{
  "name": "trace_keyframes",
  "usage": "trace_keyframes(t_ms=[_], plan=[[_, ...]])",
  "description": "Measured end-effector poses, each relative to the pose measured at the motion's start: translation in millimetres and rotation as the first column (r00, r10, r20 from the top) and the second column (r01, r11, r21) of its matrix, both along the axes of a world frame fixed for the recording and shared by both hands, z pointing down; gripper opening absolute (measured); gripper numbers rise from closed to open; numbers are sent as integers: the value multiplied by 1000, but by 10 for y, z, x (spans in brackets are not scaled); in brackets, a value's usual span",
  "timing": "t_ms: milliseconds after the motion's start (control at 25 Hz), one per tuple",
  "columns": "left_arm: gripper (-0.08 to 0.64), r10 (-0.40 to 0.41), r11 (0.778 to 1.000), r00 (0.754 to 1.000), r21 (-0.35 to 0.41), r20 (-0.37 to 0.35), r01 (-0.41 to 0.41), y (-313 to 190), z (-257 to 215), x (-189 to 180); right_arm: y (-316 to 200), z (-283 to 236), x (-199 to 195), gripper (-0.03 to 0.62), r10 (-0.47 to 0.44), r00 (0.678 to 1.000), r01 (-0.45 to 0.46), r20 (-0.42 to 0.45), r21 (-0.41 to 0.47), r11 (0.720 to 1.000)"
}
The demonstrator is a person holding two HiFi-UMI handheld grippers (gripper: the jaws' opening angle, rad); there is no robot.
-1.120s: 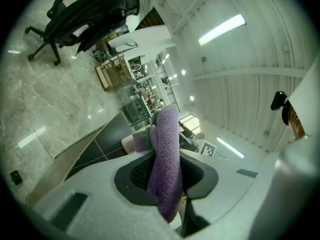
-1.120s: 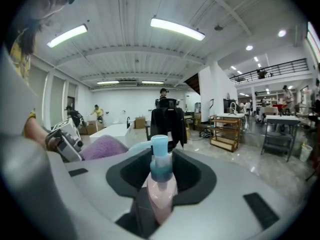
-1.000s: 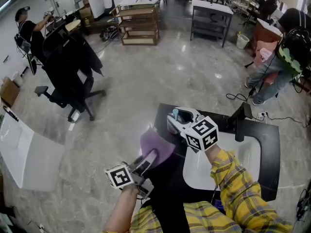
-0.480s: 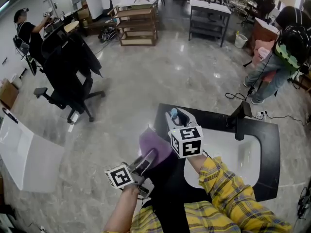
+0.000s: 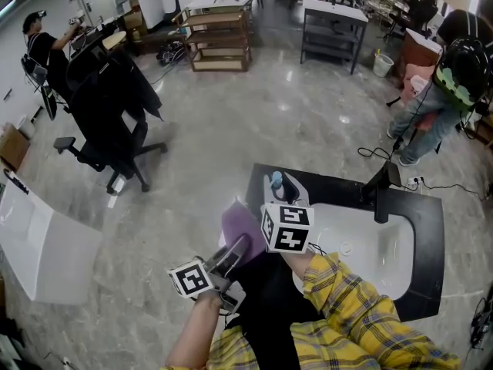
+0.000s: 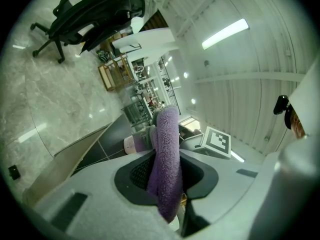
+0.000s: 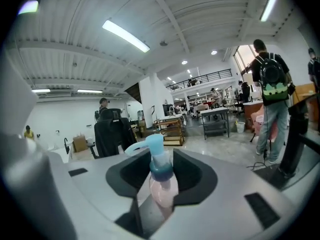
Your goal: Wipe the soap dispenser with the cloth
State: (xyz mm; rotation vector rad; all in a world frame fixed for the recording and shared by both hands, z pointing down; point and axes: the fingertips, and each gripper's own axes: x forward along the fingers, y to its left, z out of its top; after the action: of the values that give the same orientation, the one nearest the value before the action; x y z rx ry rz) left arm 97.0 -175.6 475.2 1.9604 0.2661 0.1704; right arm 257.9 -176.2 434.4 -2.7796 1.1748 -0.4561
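In the head view my left gripper (image 5: 233, 250) is at the lower left, shut on a purple cloth (image 5: 242, 225) that sticks up from its jaws. The left gripper view has the cloth (image 6: 167, 159) pinched upright between the jaws of that gripper (image 6: 168, 186). My right gripper (image 5: 280, 196) is just right of the cloth, over the counter's near left corner, shut on a soap dispenser (image 5: 276, 182) with a blue pump. In the right gripper view the pink bottle (image 7: 162, 190) stands upright between the jaws of that gripper (image 7: 162, 196). Cloth and dispenser are close together; contact cannot be told.
A black counter (image 5: 425, 230) holds a white basin (image 5: 389, 257) and a black faucet (image 5: 380, 197). A black office chair draped with a jacket (image 5: 108, 106) stands at the left, a white panel (image 5: 35, 245) nearer. People (image 5: 451, 83) and shelving (image 5: 219, 33) are farther off.
My right gripper has rolled and shifted left with the dispenser, bringing it closer to the cloth. The left gripper and cloth have stayed put.
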Motion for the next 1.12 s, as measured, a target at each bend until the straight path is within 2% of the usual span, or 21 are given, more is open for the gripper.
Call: trace_keyframes(t_ms=[80, 160, 240, 400, 520, 640, 920, 1120], plan=[[75, -1, 1000, 1000, -10, 1, 1, -45, 18, 10, -57, 18, -3, 124, -9, 1000, 9, 11, 19, 1000], [75, -1, 1000, 1000, -23, 0, 1, -58, 21, 36, -128, 36, -33, 137, -70, 997, 69, 23, 16, 997], [75, -1, 999, 1000, -36, -9, 0, -41, 5, 70, -158, 37, -89, 215, -144, 989, 144, 24, 4, 990], [75, 6, 998, 999, -69, -38, -9, 20, -66, 158, -2, -67, -239, 253, -234, 971, 234, -41, -2, 972], [75, 13, 997, 998, -72, -68, -18, 72, -186, 233, 345, -171, -480, 262, -268, 957, 272, -112, 15, 962], [75, 3, 998, 996, -59, -91, -9, 128, -311, 332, 772, -209, -655, 262, -248, 955, 256, -164, 29, 966], [75, -41, 997, 992, -66, -122, 33, 299, -505, 644, 1277, -200, -383, 262, -110, 988, 120, -112, 81, 990], [75, -106, 994, 993, -22, -56, 105, 285, -358, 741, 1455, -284, -309, 262, -71, 991, 81, -118, 87, 993]])
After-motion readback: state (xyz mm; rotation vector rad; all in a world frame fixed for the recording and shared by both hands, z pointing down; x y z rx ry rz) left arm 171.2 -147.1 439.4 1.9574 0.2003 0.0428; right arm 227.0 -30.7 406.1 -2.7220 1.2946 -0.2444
